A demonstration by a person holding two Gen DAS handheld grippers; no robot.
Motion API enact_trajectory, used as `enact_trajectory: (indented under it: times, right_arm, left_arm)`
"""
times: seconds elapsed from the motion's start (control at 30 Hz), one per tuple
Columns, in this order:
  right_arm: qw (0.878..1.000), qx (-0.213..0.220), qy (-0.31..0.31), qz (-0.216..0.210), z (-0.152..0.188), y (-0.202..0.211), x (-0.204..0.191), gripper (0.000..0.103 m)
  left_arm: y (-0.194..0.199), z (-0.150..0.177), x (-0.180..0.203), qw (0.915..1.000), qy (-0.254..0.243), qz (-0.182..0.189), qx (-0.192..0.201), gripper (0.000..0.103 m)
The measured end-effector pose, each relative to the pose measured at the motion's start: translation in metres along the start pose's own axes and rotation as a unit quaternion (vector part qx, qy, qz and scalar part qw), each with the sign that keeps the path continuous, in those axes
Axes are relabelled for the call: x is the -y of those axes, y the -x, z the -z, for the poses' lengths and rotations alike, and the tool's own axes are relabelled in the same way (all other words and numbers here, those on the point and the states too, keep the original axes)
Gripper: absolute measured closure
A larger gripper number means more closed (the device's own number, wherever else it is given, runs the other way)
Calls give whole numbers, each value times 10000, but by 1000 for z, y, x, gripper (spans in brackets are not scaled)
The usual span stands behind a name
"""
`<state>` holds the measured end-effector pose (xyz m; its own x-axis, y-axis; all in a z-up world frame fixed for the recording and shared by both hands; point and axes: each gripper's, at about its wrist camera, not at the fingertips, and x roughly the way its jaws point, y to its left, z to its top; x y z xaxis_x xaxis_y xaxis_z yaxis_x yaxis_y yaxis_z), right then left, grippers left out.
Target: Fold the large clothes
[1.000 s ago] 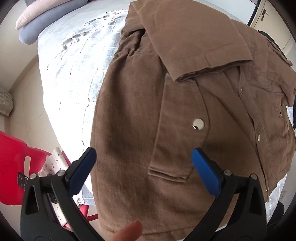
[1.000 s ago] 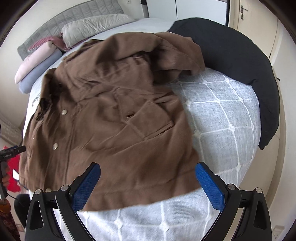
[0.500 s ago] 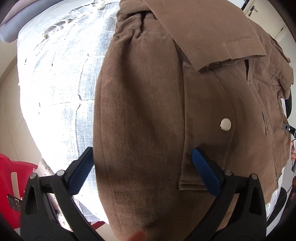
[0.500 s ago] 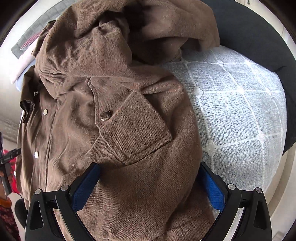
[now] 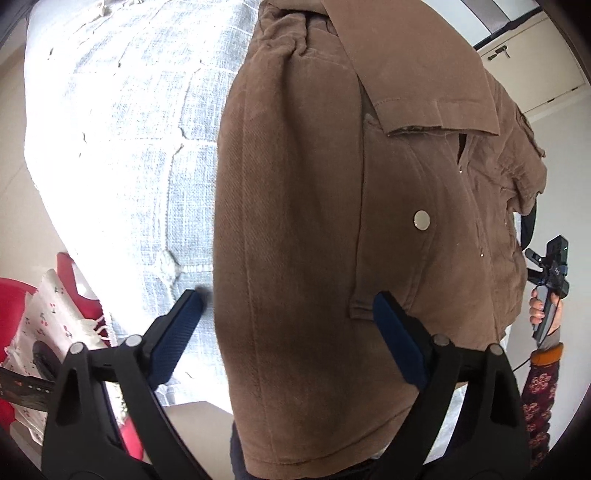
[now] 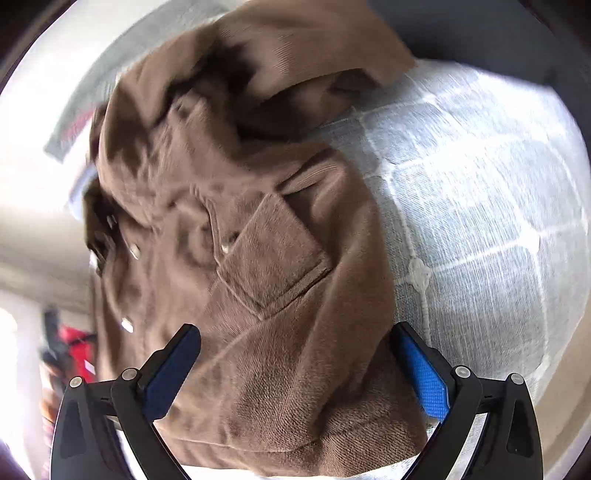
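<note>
Bedroom with a bed covered in a pale quilted bedspread, brightly lit.

The bedspread (image 5: pixel 122 155) is light grey-white woven cloth stitched into large squares with small knots where the lines cross; strong light washes out much of it. Beyond its edge in the left wrist view lies pale floor (image 5: pixel 22 206). Low at the left stands a red piece of furniture (image 5: pixel 14 295) with a white cloth printed with small cherries (image 5: pixel 48 314) draped over it. At the upper right is a cream cabinet door (image 5: pixel 539 62) with a small metal handle. In the right wrist view, blurred, a dark bolster (image 6: pixel 498 33) curves along the bed's far edge, and a grey padded headboard (image 6: pixel 70 129) shows at the upper left.
</note>
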<state>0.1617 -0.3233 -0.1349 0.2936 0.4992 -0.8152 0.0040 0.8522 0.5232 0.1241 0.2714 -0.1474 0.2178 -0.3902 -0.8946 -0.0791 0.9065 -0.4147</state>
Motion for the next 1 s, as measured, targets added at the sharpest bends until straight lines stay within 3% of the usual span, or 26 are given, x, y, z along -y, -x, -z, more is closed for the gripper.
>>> enact_trajectory:
  times: [0.07,0.13,0.17,0.23,0.3,0.33,0.4,0.47,0.63,0.8,0.9,1.0]
  right_arm:
    - [9996,13,-219,-166,-1,4,11,3]
    - [9993,22,-330,-169,0,9,18,13]
    - [9993,26,-353,-147,2,13,21,21]
    - [9991,-10,-376,-179,6,19,26,36]
    - [9986,-110,-450,-265,13,21,28,62]
    - [9983,-149,-460,-332,19,23,28,67]
    - [9990,-51,-305,-324,26,31,21,80]
    - [9997,172,44,-174,36,51,3,84]
    - [9958,587,653,-270,60,114,-35,89]
    - [9876,903,1256,-260,93,181,-70,90]
    - [9845,814,1552,59,119,195,-93,90]
    - [9827,563,1725,368,139,187,-102,90]
  left_arm:
    - [8,3,1,9995,153,256,-44,29]
    - [12,10,0,9987,256,440,-66,44]
    - [14,13,-1,9985,292,458,-52,46]
    - [13,15,-3,9986,354,386,-36,61]
    - [10,15,-1,9987,438,273,2,73]
    - [12,18,0,9984,478,292,37,83]
    - [21,21,6,9981,475,347,188,90]
    - [38,20,19,9979,377,334,404,93]
    - [103,29,51,9931,124,651,963,95]
    - [164,46,79,9873,-280,980,1222,95]
    - [177,61,94,9897,-657,690,1066,94]
    - [159,75,104,9929,-982,64,673,91]
